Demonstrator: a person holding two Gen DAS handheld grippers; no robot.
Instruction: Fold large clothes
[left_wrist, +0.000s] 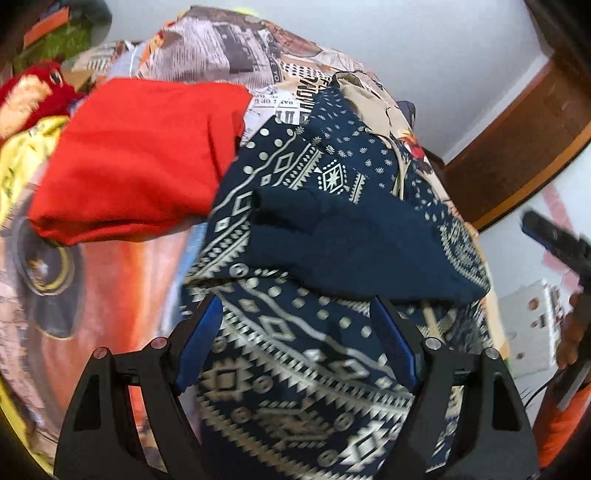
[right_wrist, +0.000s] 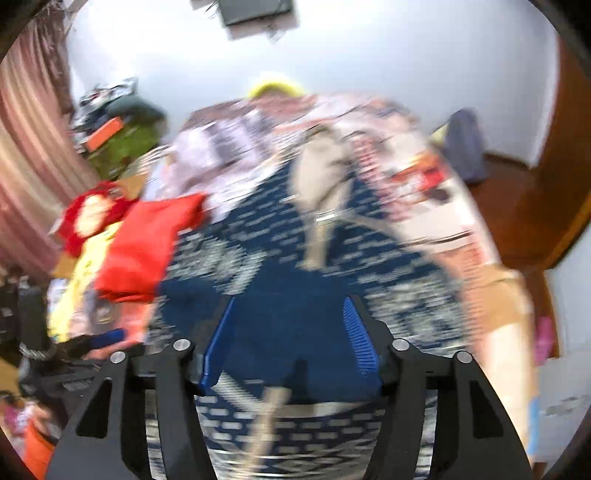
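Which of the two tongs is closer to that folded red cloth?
Left, as far as I can judge. The red cloth lies just ahead and left of the left tongs. From the right tongs it sits farther off to the left, across the patterned navy garment.

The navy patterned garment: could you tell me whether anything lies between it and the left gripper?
Nothing visible does: the left gripper hangs open directly over the navy patterned garment; the red folded cloth lies off to the side.
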